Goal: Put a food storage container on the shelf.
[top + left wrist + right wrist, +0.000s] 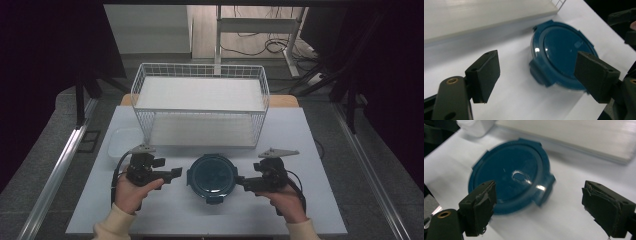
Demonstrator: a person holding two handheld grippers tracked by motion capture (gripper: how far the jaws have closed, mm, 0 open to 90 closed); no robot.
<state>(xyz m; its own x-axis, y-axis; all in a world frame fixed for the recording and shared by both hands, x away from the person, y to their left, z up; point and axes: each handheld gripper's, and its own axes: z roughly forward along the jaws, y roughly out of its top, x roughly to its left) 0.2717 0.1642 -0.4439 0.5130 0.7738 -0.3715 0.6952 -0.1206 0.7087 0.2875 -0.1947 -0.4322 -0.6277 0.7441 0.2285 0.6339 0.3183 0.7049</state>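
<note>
Centrally, blue-lidded container (212,177) between left tool (176,172), right tool (240,182).

Grey floor (45,150), dark curtains (40,60), perhaps a desk frame (250,25) behind

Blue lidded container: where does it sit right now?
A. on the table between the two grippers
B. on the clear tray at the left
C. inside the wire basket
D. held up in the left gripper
A: the blue lidded container rests on the table, with the left gripper and right gripper on either side, in front of the wire basket.
</note>
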